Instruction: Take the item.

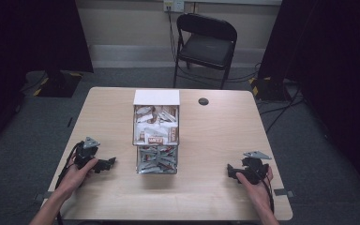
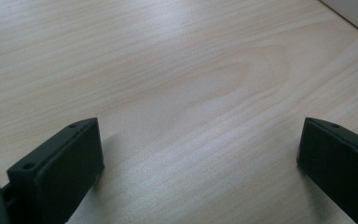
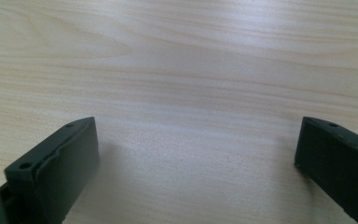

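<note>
At the middle of the table [image 1: 206, 140] we see a clear, box-shaped container [image 1: 157, 136] with a white flap or card standing at its far end. It is packed with small packets [image 1: 156, 123], white and brown in the upper part, greyer and jumbled in the lower part nearest us; we cannot read the print on them. The walls look like transparent plastic, with straight edges.

To its left, our left gripper [image 1: 108, 164] lies low on the tabletop, held in a left hand [image 1: 77, 176] whose forearm comes in from the bottom edge. Its jaws point toward the container and stand wide apart with nothing between them; in the left gripper view [image 2: 198, 154] we see only bare wood between the two black, blocky, matte pads.

On the other side, well apart from the container, the right gripper [image 1: 230, 171] rests in the right hand [image 1: 258, 185], pointing inward toward the left. Its jaws are likewise spread and empty, and the right gripper view [image 3: 196, 154] shows pale wood grain between them.

The tabletop is light wood laminate with fine streaked grain and rounded corners. A small dark round disc [image 1: 203, 101] sits near its far edge. Beyond the table stands a black folding chair [image 1: 206, 44] on grey carpet.
</note>
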{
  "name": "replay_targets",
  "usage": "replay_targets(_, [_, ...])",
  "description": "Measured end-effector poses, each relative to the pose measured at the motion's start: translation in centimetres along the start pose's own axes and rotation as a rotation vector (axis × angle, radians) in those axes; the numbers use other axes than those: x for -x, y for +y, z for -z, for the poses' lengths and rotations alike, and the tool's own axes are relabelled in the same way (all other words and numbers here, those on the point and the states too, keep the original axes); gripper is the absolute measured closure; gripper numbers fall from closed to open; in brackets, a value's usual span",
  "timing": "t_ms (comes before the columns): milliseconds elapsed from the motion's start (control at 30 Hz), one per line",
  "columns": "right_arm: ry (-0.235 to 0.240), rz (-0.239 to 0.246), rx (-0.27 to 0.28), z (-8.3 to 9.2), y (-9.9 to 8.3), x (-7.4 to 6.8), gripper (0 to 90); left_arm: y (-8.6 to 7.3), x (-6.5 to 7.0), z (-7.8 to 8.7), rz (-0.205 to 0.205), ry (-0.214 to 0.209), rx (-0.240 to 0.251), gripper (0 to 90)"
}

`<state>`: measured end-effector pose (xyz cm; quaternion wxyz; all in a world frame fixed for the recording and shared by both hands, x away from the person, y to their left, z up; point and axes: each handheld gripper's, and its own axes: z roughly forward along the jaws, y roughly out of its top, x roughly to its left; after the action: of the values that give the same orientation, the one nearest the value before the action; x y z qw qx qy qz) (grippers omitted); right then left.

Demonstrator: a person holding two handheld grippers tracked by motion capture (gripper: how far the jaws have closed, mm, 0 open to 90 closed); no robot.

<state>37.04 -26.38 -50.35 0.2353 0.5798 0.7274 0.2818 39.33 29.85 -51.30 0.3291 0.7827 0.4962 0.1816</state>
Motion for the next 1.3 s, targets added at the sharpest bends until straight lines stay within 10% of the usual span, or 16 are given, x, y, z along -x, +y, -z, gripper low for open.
replay_targets(667, [0.035, 0.049, 0.005, 0.6, 0.5, -0.7, 15.8, 0.0, 0.0, 0.0, -0.004, -0.001, -0.003, 0.0])
replay_targets(1300, [0.193, 0.022, 0.040, 2.5, 1.3, -1.4, 31.5, 0.0, 0.0, 0.0, -0.004, 0.000, -0.002, 0.0])
